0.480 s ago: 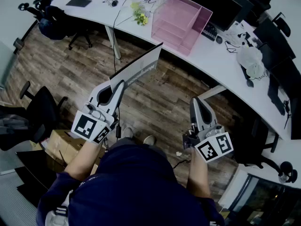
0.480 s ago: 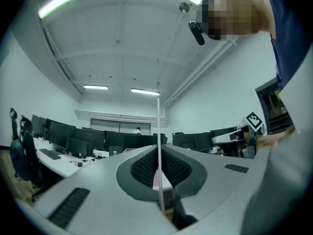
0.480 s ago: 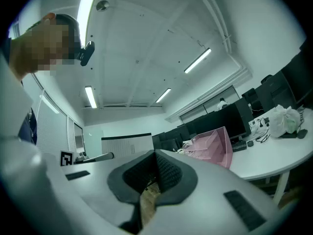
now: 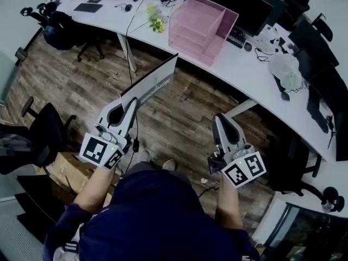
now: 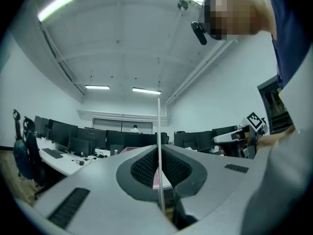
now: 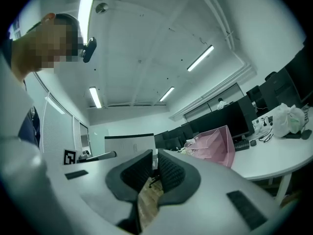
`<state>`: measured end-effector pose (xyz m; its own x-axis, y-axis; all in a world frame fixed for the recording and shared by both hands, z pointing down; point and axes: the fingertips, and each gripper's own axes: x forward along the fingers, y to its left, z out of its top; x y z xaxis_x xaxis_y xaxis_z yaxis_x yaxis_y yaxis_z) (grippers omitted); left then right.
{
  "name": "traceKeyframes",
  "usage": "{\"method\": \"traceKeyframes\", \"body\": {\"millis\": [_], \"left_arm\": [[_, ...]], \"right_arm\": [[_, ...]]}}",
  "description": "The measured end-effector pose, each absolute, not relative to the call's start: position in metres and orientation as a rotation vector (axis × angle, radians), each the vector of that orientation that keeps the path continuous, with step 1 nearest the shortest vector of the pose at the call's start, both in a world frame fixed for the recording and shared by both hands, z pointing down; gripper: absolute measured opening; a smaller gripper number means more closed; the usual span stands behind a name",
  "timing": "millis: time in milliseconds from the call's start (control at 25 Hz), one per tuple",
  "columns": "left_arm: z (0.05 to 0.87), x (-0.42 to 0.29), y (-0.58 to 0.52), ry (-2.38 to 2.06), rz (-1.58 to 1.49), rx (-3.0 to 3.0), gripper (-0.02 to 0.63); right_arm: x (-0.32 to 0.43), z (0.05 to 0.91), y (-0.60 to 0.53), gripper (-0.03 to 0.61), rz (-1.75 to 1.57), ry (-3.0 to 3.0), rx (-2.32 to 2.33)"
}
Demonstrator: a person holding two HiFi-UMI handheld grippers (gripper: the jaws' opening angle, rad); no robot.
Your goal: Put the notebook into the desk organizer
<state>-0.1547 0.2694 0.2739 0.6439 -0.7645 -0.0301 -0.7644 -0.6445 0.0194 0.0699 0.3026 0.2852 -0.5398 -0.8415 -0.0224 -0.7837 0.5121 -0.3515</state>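
My left tongs (image 4: 132, 102), clamped on the upright notebook (image 4: 152, 80), have edged nearer the pink desk organizer (image 4: 198, 23) ahead on the tabletop (image 4: 255, 75), still well apart; right tongs (image 4: 219, 121) closed, empty.

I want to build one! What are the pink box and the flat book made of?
Pink desk organizer: probably smooth, see-through plastic, since its shelves show through the walls. Notebook: likely paper with a thin matte card cover; it looks sheet-thin edge-on and doesn't sag.
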Motion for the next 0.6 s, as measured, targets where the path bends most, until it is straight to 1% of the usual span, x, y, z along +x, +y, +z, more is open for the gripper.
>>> {"method": "traceKeyframes", "body": {"millis": [40, 600], "left_arm": [[0.275, -0.151, 0.27, -1.324, -0.055, 2.843, 0.035], [0.277, -0.125, 0.253, -1.359, -0.066, 2.821, 0.035]], "right_arm": [[0.073, 0.285, 0.304, 0.043, -0.448, 2.569, -1.381], [0.103, 0.283, 0.287, 0.046, -0.449, 2.567, -1.34]]}}
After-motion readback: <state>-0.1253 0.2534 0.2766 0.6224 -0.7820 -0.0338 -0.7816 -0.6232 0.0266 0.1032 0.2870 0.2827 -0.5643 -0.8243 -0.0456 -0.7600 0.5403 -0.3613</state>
